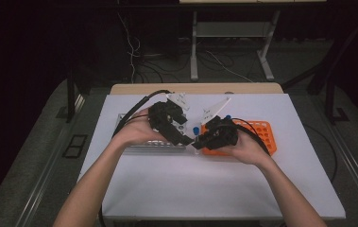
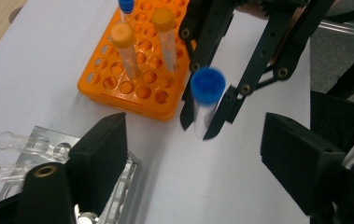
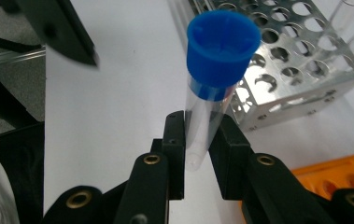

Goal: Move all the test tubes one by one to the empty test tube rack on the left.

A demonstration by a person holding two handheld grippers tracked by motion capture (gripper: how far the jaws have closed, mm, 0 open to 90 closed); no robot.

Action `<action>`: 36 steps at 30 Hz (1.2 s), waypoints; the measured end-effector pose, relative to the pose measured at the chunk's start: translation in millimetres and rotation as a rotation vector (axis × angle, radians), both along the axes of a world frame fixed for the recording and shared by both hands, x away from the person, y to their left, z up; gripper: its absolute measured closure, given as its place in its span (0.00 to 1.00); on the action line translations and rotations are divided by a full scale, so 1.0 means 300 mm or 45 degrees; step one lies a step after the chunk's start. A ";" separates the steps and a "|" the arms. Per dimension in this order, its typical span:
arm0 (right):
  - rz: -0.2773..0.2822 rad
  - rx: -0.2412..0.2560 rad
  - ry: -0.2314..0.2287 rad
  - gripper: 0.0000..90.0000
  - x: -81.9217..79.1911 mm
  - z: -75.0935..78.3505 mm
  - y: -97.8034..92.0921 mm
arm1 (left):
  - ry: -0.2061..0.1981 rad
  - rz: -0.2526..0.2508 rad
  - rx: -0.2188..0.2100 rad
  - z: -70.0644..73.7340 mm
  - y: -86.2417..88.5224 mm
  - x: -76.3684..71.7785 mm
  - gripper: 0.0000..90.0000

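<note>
A clear test tube with a blue cap (image 3: 221, 51) stands upright between the black jaws of my right gripper (image 3: 198, 140), which is shut on its lower end. In the left gripper view the same tube (image 2: 206, 93) hangs above the white table in front of my left gripper (image 2: 195, 154), whose jaws stand wide open and apart from it. In the high view both grippers meet at the table's middle: left gripper (image 1: 186, 135), right gripper (image 1: 199, 142), blue cap (image 1: 195, 130) between them.
An orange tube rack (image 2: 137, 88) holds two orange-capped tubes (image 2: 123, 39) and a blue-capped tube (image 2: 126, 7). A metal rack (image 3: 296, 60) with many holes stands beside it, with clear uncapped tubes (image 2: 16, 142) sticking out of it. The white mat (image 1: 205, 189) lies bare toward the person.
</note>
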State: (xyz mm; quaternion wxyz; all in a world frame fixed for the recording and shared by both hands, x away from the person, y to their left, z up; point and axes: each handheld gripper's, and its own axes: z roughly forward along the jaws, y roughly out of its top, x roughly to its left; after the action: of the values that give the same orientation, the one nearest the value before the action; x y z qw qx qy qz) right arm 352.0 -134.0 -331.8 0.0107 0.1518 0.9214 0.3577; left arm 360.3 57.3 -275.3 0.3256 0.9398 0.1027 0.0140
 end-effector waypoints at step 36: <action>0.050 0.022 -0.022 0.83 -0.012 -0.011 0.076 | 0.068 -0.082 0.051 -0.009 -0.009 0.018 0.82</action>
State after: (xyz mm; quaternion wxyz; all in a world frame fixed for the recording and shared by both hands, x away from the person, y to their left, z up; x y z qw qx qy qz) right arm 348.4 -111.1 -335.0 0.0101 0.1305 0.9209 0.3671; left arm 365.8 54.5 -278.0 0.3041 0.9490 0.0809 -0.0194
